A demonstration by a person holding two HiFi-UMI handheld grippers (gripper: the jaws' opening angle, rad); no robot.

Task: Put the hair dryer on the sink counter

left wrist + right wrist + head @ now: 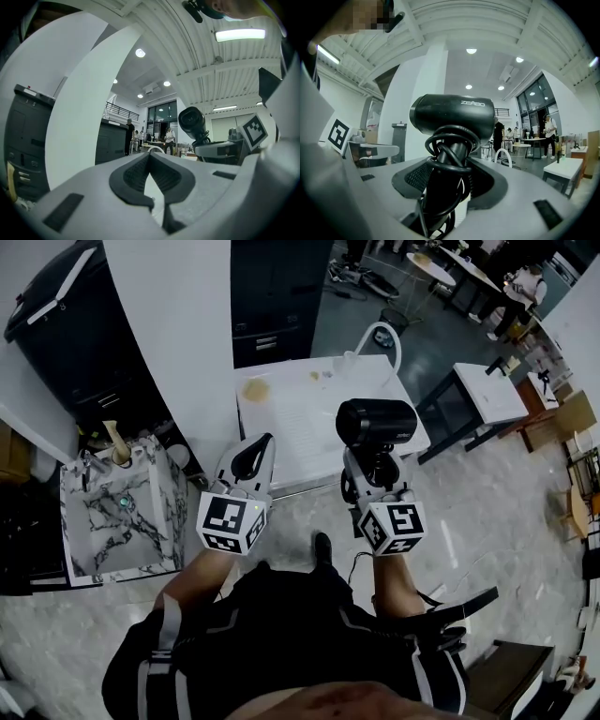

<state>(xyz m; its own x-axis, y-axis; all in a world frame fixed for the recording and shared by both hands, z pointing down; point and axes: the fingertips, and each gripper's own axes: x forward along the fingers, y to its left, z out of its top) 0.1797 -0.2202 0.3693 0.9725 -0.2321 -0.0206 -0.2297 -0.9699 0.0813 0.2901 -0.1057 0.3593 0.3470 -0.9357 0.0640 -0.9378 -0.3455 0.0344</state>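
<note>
**Hair dryer held upright in the right gripper, above the white table**

The black plastic hair dryer (376,423) has a short, thick barrel lying level on top of a straight handle. Its black cord is wound in loops round the handle (452,115), and small pale lettering runs along the barrel's side. It touches no surface and hangs over the near right part of the white-topped table (300,418).

The right gripper (373,470) clamps the cord-wrapped handle. Its dark ribbed pads press on it from both sides with the jaws standing wide, and the barrel rises above them (450,176). The left gripper (253,457) is level beside it, a little apart. Its jaws are closed tip to tip with nothing between them (150,157), and the hair dryer (192,121) shows to its right.

On the table lie a flat tan round thing (255,388) and a few small bits near the far edge, where a white curved pipe (386,338) arches up. To the left, well apart from both grippers, stands a white marble-patterned unit (141,540) with small metal fittings at its far corner. Which of the two is the sink counter I cannot tell. A broad white pillar (178,324) rises between them, with a black cabinet (66,324) beyond it. Further white tables and several people occupy the background.
</note>
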